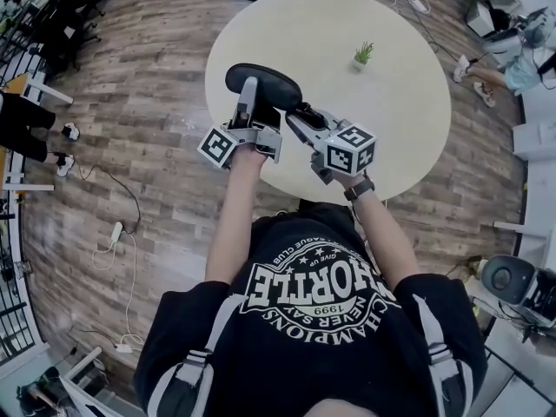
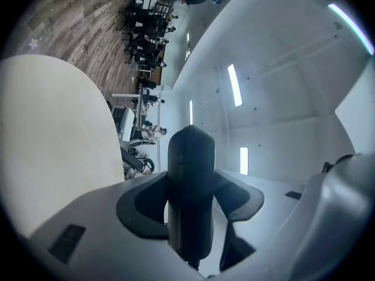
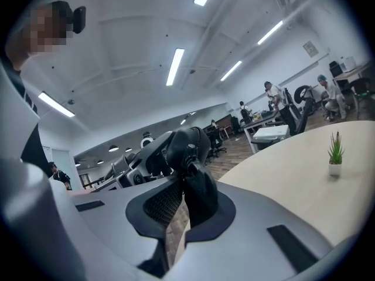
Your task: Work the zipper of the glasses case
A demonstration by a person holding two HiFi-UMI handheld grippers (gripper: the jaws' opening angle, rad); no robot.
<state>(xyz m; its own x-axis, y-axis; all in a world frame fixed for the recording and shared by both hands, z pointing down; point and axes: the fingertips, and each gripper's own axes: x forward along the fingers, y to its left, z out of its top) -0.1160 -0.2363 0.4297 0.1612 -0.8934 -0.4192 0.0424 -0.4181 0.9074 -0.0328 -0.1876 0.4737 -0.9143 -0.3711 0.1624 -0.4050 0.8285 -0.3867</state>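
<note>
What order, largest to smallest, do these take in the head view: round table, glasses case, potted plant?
1. round table
2. glasses case
3. potted plant
The case is held up nearer the camera, so its true size is unsure.

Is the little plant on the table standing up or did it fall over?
Standing up. The little plant sits straight in its white pot on the table, with its green leaves pointing up.

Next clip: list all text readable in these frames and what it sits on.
"CHAMPIONS NEVER SAY GIVE UP": printed ring on the person's black T-shirt, upside down in the head view.
"1999": same print, centre.
"HORTLE": its big band; leading letter unclear.
"LEAGUE CLUB": same print, small, less certain.
Wall sign: too small to read.
</note>
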